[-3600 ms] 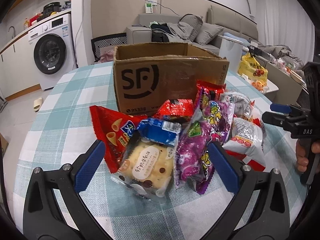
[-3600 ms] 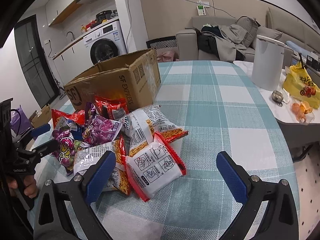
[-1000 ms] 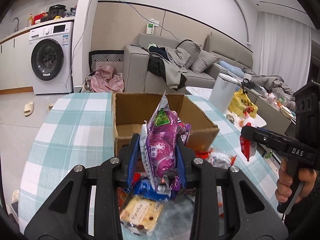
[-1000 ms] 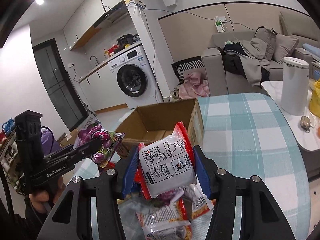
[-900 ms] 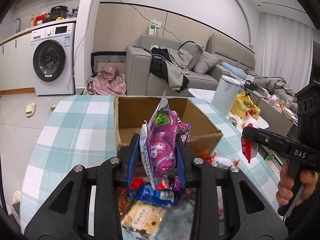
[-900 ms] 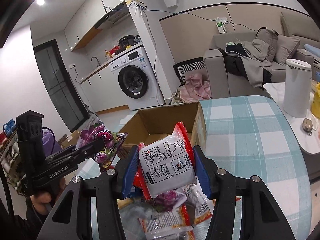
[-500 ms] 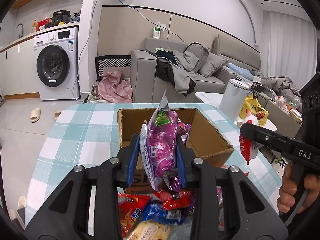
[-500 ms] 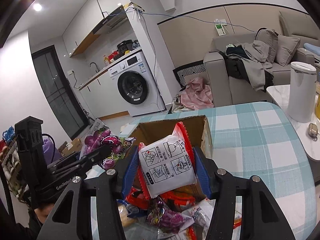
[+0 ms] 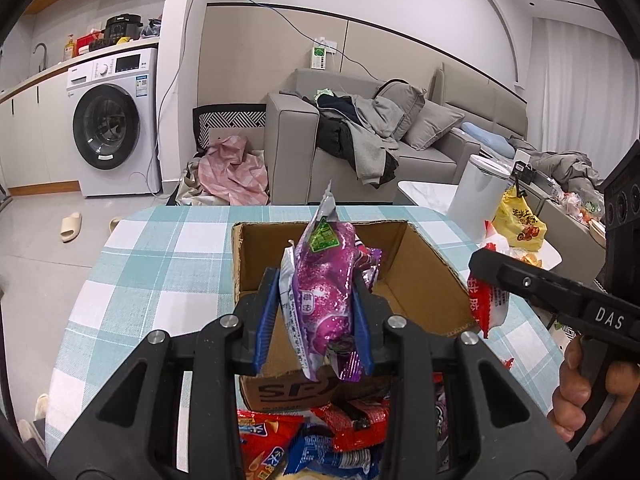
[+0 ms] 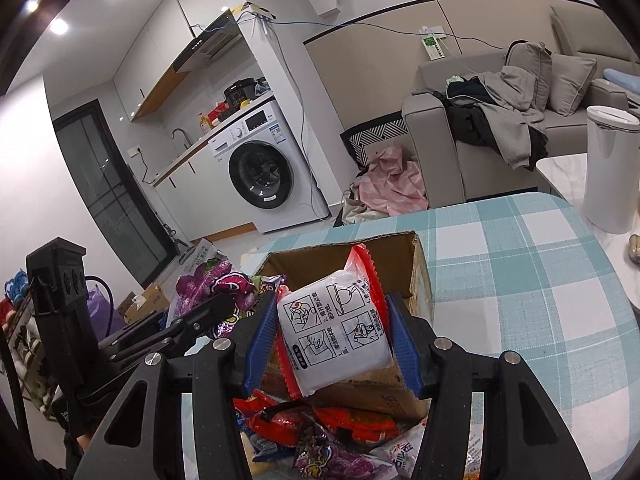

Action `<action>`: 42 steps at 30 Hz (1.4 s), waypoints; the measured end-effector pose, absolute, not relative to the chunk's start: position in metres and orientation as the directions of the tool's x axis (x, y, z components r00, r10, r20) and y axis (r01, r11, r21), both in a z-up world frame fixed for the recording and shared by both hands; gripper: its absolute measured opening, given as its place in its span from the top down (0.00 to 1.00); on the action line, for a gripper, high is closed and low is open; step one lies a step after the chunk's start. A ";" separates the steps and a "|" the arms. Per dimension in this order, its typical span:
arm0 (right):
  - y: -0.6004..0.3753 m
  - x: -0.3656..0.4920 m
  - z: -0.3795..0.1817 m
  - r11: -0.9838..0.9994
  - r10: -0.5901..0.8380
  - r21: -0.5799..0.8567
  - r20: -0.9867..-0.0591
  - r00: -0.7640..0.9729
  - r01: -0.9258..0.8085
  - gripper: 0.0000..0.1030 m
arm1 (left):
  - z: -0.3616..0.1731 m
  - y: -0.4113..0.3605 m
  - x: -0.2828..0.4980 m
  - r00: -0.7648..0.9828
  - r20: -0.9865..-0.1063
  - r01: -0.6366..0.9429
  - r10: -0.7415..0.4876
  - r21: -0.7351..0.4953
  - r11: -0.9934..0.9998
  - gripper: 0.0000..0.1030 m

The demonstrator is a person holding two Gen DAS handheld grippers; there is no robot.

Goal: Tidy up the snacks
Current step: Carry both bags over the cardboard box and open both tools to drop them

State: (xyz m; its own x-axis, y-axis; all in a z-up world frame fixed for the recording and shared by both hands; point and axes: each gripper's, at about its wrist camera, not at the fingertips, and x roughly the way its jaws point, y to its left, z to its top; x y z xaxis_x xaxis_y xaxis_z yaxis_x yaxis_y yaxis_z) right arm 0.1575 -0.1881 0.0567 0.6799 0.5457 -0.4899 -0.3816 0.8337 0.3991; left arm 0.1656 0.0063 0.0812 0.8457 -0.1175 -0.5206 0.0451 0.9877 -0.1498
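Observation:
My left gripper (image 9: 316, 316) is shut on a purple snack bag (image 9: 324, 288), held upright in front of the open cardboard box (image 9: 424, 280). My right gripper (image 10: 332, 332) is shut on a white noodle packet with red edges (image 10: 336, 328), held before the same box (image 10: 418, 280). In the left wrist view the right gripper (image 9: 492, 280) shows at the right with its packet (image 9: 486, 308) beside the box's right wall. In the right wrist view the left gripper (image 10: 224, 304) and its purple bag (image 10: 216, 284) show at the left. Loose snack packets (image 9: 320, 436) lie on the checked table below.
The checked tablecloth (image 9: 160, 264) surrounds the box. A white bin (image 9: 478, 196) and a yellow bag (image 9: 518, 224) stand on a side table to the right. A sofa (image 9: 360, 148) and a washing machine (image 9: 112, 120) are beyond the table. A hand (image 9: 576, 392) holds the right gripper's handle.
Both grippers, still shut on their packets, have moved forward towards the box, which now looks nearer; the loose packets have slid down the frames.

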 end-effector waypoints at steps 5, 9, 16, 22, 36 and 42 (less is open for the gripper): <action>-0.187 0.166 0.052 0.832 0.545 0.417 -0.494 0.678 -0.366 0.47 | 0.077 0.005 0.178 0.845 -0.522 0.047 -0.117 -0.146 0.988 0.70; -0.181 0.172 0.049 0.830 0.549 0.420 -0.498 0.671 -0.368 0.47 | 0.074 0.004 0.190 0.840 -0.529 0.049 -0.117 -0.140 0.989 0.70; -0.174 0.180 0.040 0.830 0.550 0.427 -0.519 0.654 -0.359 0.47 | 0.062 -0.004 0.203 0.824 -0.551 0.072 -0.130 -0.125 0.990 0.70; -0.173 0.187 0.034 0.836 0.541 0.424 -0.537 0.647 -0.348 0.47 | 0.051 -0.009 0.211 0.811 -0.569 0.082 -0.134 -0.116 0.990 0.70; -0.167 0.191 0.031 0.839 0.541 0.401 -0.545 0.640 -0.368 0.36 | 0.036 -0.006 0.219 0.783 -0.610 0.069 -0.119 -0.104 0.992 0.69; -0.172 0.179 0.042 0.857 0.515 0.353 -0.548 0.659 -0.376 0.16 | 0.047 -0.004 0.202 0.789 -0.603 0.063 -0.114 -0.105 0.992 0.32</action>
State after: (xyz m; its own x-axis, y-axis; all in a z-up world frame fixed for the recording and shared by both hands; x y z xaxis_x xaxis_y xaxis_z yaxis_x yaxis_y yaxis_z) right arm 0.1789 -0.1717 0.0420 0.6591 0.5153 -0.5478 -0.3765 0.8566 0.3529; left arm 0.2023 -0.0035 0.0468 0.7893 -0.1137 -0.6034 0.0626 0.9925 -0.1052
